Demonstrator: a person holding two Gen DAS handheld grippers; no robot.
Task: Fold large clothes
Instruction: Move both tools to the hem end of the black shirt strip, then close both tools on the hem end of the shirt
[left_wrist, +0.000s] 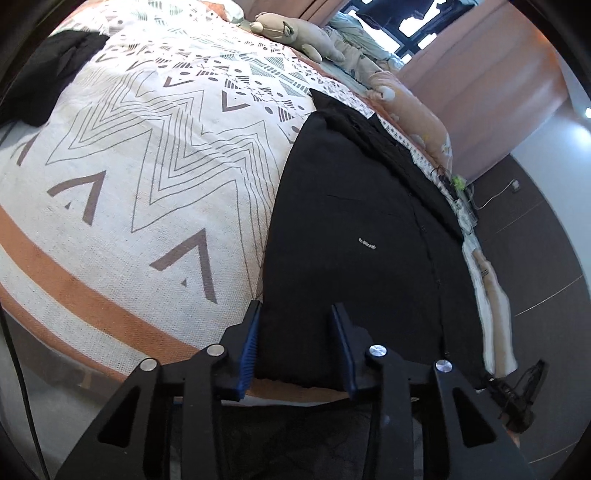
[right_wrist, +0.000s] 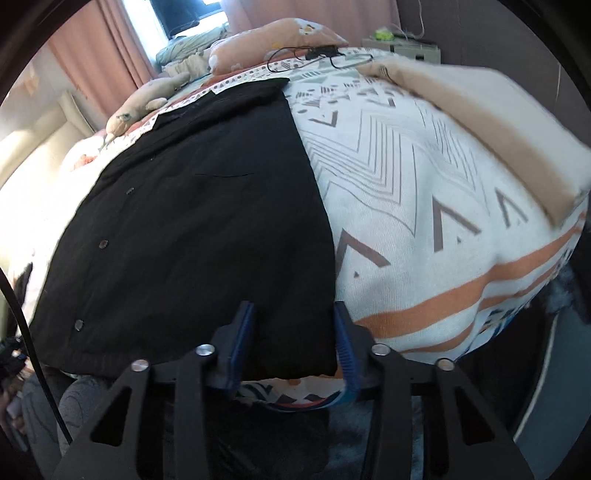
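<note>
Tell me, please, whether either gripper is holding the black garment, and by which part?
Nothing is held: the left gripper and right gripper are both open above the black garment's near hem.

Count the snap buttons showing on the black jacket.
3, in the right wrist view, along the black jacket's left front edge: one near the hem, one midway, one higher up. Others may be hidden in folds.

Jacket (left_wrist: 354, 229) black; bedspread (left_wrist: 147, 177) white, grey zigzags, triangles, orange stripes; curtains (left_wrist: 491, 81) pink; plush toy (left_wrist: 295, 33) beige; finger pads (left_wrist: 250, 343) blue.
</note>
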